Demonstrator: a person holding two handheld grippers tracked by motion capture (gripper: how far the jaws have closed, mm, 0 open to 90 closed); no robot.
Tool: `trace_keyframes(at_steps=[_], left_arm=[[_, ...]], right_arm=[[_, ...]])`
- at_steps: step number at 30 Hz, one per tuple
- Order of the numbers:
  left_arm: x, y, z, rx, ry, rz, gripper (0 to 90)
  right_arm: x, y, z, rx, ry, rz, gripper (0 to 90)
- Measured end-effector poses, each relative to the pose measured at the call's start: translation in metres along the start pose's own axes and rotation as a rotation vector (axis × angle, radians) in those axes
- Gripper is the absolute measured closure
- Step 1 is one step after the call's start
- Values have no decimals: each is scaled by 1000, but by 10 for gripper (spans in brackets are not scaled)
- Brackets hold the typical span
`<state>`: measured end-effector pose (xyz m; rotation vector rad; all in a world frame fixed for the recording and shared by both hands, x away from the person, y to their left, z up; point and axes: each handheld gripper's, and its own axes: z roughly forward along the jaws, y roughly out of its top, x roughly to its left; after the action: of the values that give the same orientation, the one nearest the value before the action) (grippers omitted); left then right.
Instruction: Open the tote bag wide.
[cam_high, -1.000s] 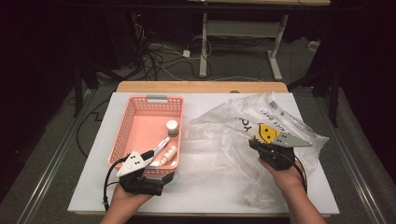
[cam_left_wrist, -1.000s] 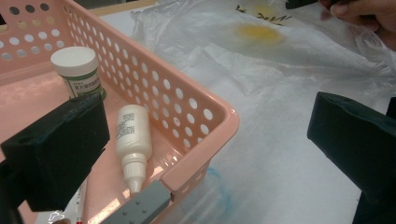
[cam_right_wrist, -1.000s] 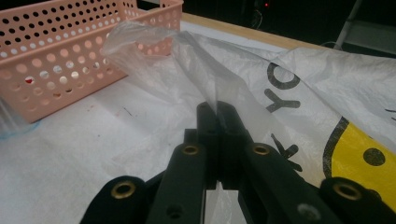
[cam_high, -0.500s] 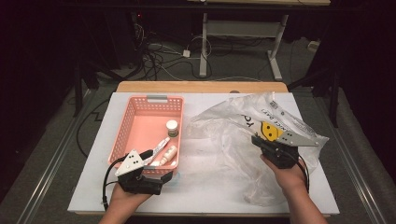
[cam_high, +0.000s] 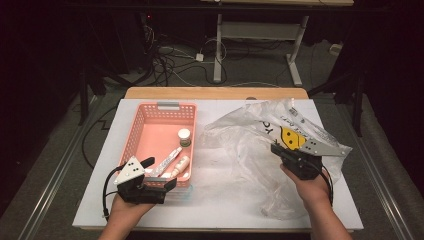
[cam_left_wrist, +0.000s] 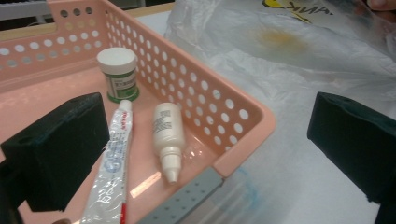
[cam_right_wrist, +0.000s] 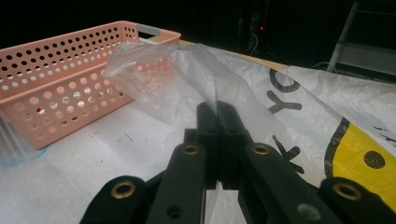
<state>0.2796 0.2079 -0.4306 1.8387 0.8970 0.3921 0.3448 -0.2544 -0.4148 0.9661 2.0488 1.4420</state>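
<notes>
Bag: a clear plastic bag (cam_high: 260, 145) with a yellow smiley print lies crumpled on the white bench (cam_high: 220, 210), just beside the pink basket (cam_high: 145, 130) on its open-bench side, well clear of the basket's wall.

Grip on the bag: the right hand-held gripper (cam_right_wrist: 217, 109) has its jaws pressed together on a fold of the film, which stands up in a peak above the tips in the right gripper view.

Basket contents: a white-capped green jar (cam_left_wrist: 117, 74) stands upright deep in the basket; a toothpaste tube (cam_left_wrist: 112, 163) and a small white dropper bottle (cam_left_wrist: 168, 137) lie flat side by side nearer the basket's front corner, apart from the jar.

Reaching side: the left hand-held gripper (cam_left_wrist: 205, 154) hangs at the basket's front corner with its jaws spread wide, one pad over the tube inside the basket and the other out beyond the wall over the bench, gripping nothing.

Likely step: picking an item from the basket for the bag.

Doing it well: bring both pads inside the basket wall before closing, since the corner now sits between them.

Choice of item: the bottle looks the easiest, taken across its body rather than its tapered nozzle.

Bag side: the pinched fold should be lifted enough to hold a mouth open toward the basket; thin film may slip or tear if tugged hard.
</notes>
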Motion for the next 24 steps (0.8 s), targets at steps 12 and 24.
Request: trace_keyframes(at_steps=[12, 24], left_arm=[[4, 6, -5, -37, -9, -58, 0], [10, 30, 9, -28, -23, -85, 0]], right_arm=[[-1, -1, 0, 2, 4, -1, 900], [-3, -2, 0, 4, 12, 3, 900]])
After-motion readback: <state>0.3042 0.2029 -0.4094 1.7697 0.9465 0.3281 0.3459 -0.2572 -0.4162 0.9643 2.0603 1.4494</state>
